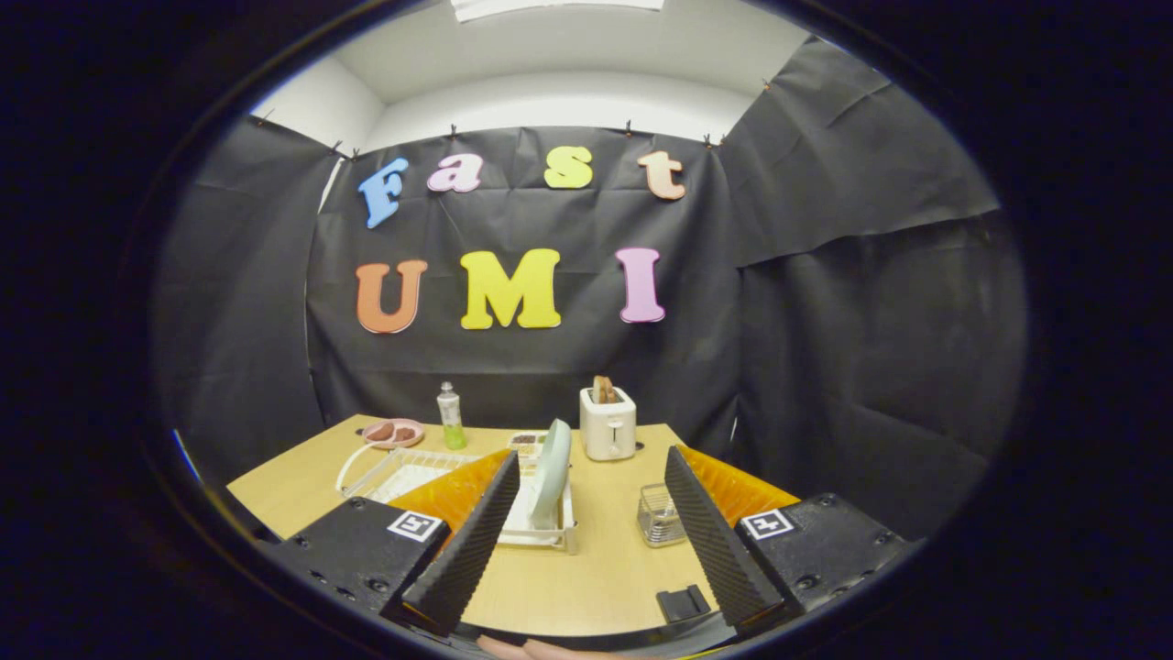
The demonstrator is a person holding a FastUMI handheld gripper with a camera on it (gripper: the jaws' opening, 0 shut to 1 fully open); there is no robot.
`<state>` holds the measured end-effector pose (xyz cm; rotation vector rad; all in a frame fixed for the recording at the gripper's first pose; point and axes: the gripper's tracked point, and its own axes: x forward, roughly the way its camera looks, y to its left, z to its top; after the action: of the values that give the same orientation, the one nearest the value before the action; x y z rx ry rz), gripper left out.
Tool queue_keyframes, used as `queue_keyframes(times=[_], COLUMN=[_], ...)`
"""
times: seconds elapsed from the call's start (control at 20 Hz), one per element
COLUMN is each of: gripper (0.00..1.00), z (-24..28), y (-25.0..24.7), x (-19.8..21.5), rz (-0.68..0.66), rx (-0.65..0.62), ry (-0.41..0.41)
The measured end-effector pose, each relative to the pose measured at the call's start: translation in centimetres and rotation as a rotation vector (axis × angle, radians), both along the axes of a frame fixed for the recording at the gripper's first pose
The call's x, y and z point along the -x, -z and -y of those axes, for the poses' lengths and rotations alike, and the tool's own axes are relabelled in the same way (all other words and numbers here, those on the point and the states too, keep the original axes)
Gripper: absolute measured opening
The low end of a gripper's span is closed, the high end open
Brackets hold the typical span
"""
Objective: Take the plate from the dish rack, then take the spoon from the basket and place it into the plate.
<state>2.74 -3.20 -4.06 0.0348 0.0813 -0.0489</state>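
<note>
The gripper (pixel 586 536) stood open and empty, its fingers partly hiding the dish rack (pixel 417 475) holding the upright plate (pixel 553 474) and the basket (pixel 657 516).

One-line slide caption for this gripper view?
Open gripper faces the upright plate in the dish rack; wire basket beside it.

A white toaster (pixel 608 423) loaded with browned bread (pixel 602 390) is seen at the far edge of a wooden table (pixel 586 568). A clear bottle of green liquid (pixel 450 416) is flanked by a pink dish of brown food (pixel 393 432). A small black block (pixel 684 603) is seen near the front edge.
</note>
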Motion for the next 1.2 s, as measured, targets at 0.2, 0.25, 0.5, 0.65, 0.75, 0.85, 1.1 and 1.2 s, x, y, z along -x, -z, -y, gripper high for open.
queue_keyframes(times=[0.2,0.25,0.5,0.65,0.75,0.85,1.1,1.2], gripper=[1.0,1.0,1.0,1.0,1.0,1.0,1.0,1.0], z=[0.2,0.1,0.8,1.5,1.6,1.8,1.1,0.5], y=[0.4,0.4,-0.8,-1.4,-1.7,-1.8,-2.2,-2.1], x=[-1.5,-2.0,-4.3,-5.7,-6.5,-7.6,-10.8,-12.4], rz=[-0.029,-0.038,-0.046,-0.048,-0.055,-0.072,-0.127,-0.163], rx=[0.0,0.005,0.03,0.021,0.0,-0.025,-0.046,-0.041], ry=[0.005,0.007,0.03,0.048,0.054,0.059,0.051,0.038])
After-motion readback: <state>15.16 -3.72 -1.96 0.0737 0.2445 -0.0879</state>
